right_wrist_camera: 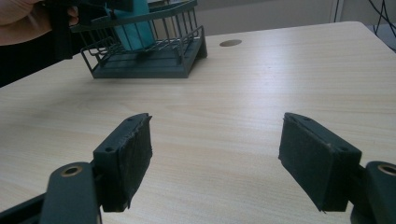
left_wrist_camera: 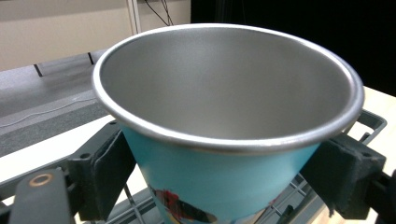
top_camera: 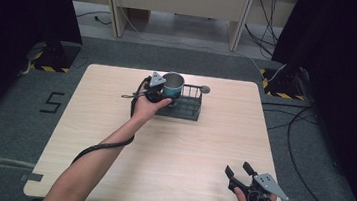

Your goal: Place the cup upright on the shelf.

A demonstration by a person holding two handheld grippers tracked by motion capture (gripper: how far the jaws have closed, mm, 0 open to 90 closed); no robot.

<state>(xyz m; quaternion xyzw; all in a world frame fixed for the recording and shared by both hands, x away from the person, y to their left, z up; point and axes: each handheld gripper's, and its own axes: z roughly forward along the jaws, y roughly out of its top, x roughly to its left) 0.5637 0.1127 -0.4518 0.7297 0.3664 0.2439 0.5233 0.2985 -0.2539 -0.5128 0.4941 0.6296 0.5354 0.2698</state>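
A teal cup (top_camera: 172,84) with a bare steel inside stands at the left end of a dark wire rack (top_camera: 186,107) at the table's back middle. My left gripper (top_camera: 161,91) is shut on the cup (left_wrist_camera: 224,140); its pads (left_wrist_camera: 109,170) press both sides of the teal wall just under the rim. In the right gripper view the cup's (right_wrist_camera: 135,28) lower part sits inside the rack (right_wrist_camera: 149,63); whether it rests on the rack floor I cannot tell. My right gripper (top_camera: 237,168) is open over the table's front right corner, nothing between its pads (right_wrist_camera: 128,154).
A thin metal utensil (top_camera: 127,96) lies on the table just left of the left hand. A small round grey disc (top_camera: 204,89) sits on the wood behind the rack. Light wooden table (top_camera: 175,155); cables run over the floor to the right.
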